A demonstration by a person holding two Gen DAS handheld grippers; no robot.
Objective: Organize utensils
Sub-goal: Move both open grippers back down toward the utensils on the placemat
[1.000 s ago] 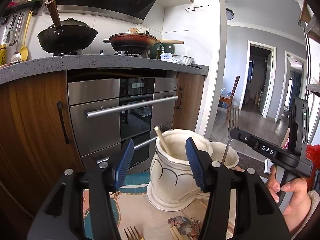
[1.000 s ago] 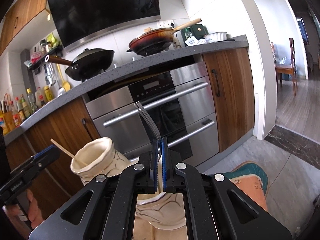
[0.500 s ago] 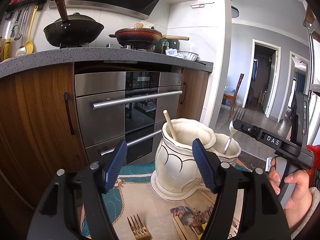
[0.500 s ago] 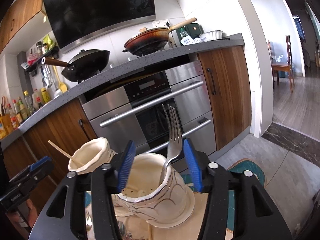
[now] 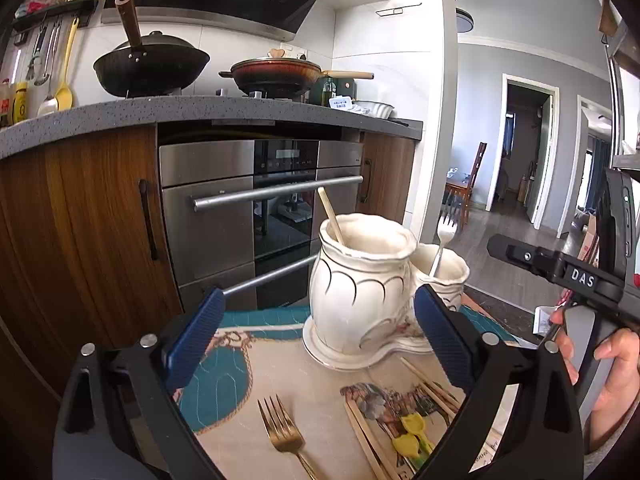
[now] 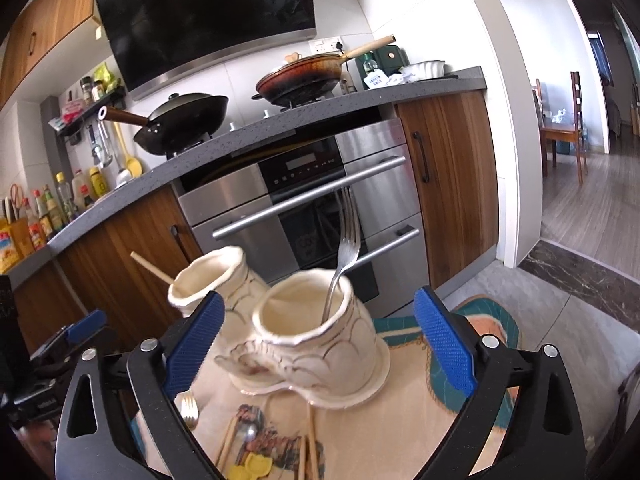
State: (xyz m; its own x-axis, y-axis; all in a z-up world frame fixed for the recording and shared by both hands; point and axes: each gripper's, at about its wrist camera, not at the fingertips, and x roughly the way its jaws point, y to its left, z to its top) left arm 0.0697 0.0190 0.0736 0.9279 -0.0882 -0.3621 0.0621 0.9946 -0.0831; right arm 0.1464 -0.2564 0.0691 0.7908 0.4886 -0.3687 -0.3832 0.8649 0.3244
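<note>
A cream double-pot utensil holder (image 5: 360,280) stands on the mat. Its taller pot (image 6: 208,280) holds one chopstick (image 5: 330,216). Its shorter pot (image 6: 312,320) holds a silver fork (image 6: 340,264), also seen in the left wrist view (image 5: 442,240). A gold fork (image 5: 284,432), wooden chopsticks (image 5: 368,436) and a yellow piece (image 5: 412,434) lie on the mat in front. My left gripper (image 5: 316,340) is open and empty, back from the holder. My right gripper (image 6: 316,340) is open and empty, just in front of the shorter pot.
The patterned mat (image 5: 224,384) covers a small table. Behind it are the steel oven (image 5: 260,208), wooden cabinets (image 5: 80,220) and the counter with a black wok (image 5: 152,64) and a brown pan (image 5: 276,72). A doorway and hall open on the right (image 5: 524,152).
My right gripper, shut on the silver fork a second ago, opened and left the fork standing in the shorter pot, then drew back. My left gripper backed away, showing the mat's utensils.
</note>
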